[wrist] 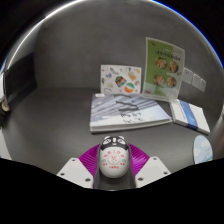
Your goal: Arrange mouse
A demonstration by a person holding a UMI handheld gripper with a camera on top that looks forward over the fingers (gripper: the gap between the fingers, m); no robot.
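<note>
A white computer mouse (113,158) with a red printed pattern on its back and a black scroll area at its front end sits between my two fingers. My gripper (113,165) is shut on the mouse, with the magenta pads (92,158) pressing on its two sides. The mouse is held above the grey table (60,90), short of the books ahead.
Beyond the fingers a flat booklet (125,112) lies on the table, with a second book (190,116) to its right. Behind them a small illustrated card (121,80) and a green picture book (165,68) stand upright. A dark curved table edge runs at the left.
</note>
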